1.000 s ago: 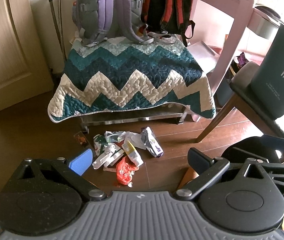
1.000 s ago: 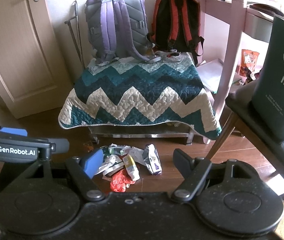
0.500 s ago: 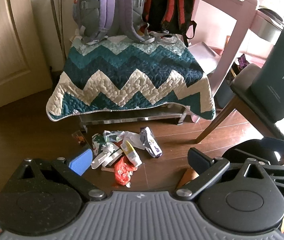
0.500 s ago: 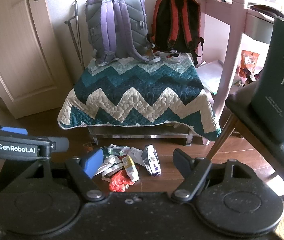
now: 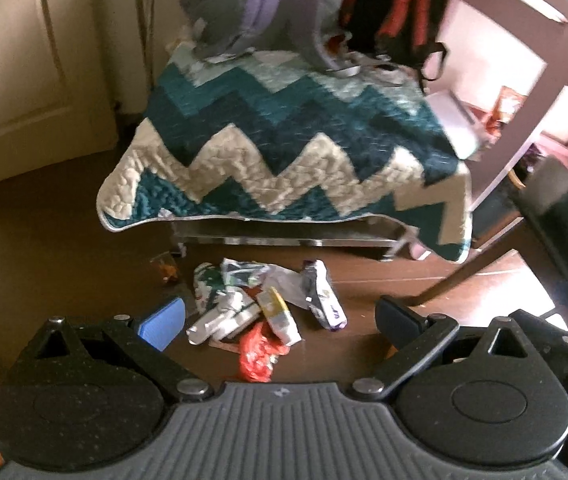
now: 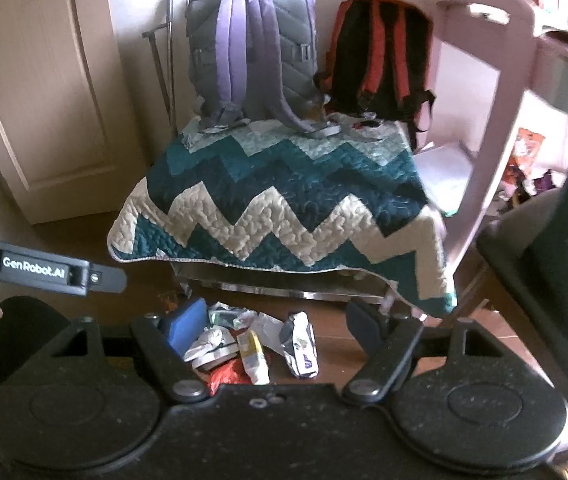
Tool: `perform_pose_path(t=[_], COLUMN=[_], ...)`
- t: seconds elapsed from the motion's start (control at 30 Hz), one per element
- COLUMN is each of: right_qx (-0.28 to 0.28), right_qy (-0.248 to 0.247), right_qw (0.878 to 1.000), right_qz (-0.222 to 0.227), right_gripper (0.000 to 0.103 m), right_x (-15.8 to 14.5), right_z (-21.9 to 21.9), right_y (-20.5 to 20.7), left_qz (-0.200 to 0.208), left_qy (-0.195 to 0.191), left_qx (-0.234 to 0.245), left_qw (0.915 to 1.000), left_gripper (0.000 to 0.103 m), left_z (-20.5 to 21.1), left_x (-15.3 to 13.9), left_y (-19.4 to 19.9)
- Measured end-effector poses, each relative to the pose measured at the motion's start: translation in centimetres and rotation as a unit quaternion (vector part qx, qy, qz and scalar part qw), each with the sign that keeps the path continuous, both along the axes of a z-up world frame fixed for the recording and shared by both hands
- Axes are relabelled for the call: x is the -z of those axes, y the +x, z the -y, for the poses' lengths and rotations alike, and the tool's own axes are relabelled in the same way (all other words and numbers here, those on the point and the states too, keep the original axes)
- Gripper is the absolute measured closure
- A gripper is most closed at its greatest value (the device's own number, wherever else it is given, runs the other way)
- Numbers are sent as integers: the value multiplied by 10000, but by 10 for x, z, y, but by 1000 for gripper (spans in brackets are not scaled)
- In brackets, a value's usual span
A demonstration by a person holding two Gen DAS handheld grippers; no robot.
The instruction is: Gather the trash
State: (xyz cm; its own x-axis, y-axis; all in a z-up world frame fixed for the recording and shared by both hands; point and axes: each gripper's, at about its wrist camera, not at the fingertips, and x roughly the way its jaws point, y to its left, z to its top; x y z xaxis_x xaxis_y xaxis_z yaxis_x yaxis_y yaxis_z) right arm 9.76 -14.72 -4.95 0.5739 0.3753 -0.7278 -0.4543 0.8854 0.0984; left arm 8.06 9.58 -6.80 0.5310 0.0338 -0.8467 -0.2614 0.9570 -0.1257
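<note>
On the dark wood floor (image 5: 64,248), just in front of the bench draped in a zigzag quilt (image 5: 284,152): one loose heap of trash (image 5: 260,308), wrappers overlapping.

- Left gripper (image 5: 280,316): jaws spread wide, nothing held, above the heap.
- Right gripper (image 6: 274,322): likewise spread and empty, aimed at the same heap.
- Yellow-and-white pack (image 5: 278,314): long axis running away from the camera, near end tilted right.
- Purple-printed wrapper (image 5: 321,296): lies roughly parallel, just right of it.
- Red crumpled plastic (image 5: 258,354): no clear axis, nearest the left gripper.

Advice: take the outlying red piece or the purple wrapper first; set the jaws across an item's short width, not along its length, and lift one piece cleanly. No bin or bag shows in either view.
</note>
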Motion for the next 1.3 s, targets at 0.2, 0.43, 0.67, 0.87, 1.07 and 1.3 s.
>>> perform_pose_path(t=[0.2,0.43,0.67,0.87,1.07,1.3], right_qx=[-90,-278,-387,-478,-311,-406], right_qy=[10,-238,-521,-871,-1115,-1300], right_qw=[9990,9977,9926,9870,9775,9691], right_qz=[-430,-569,-1025,-1266,-1761,-2057], right_gripper=[26,26,26,28,28,28], right_x=[48,110,181,238,303,347], right_z=[-16,-43,-70,-93,-107,-112], right_y=[54,110,155,181,205,210], left_qz=[-66,-311,-747,-1103,-1466,-1447], left_qy=[124,407,804,736,655,711], left_qx=[-269,-510,-280,210,270,400], left_qw=[9995,9974,9936,9909,9867,9861], left_gripper=[1,1,1,1,1,1], left_z=[-57,-119,-163,-187,-193,-203], left_x=[26,72,136,204,301,371], left_y=[50,103,136,160,171,173])
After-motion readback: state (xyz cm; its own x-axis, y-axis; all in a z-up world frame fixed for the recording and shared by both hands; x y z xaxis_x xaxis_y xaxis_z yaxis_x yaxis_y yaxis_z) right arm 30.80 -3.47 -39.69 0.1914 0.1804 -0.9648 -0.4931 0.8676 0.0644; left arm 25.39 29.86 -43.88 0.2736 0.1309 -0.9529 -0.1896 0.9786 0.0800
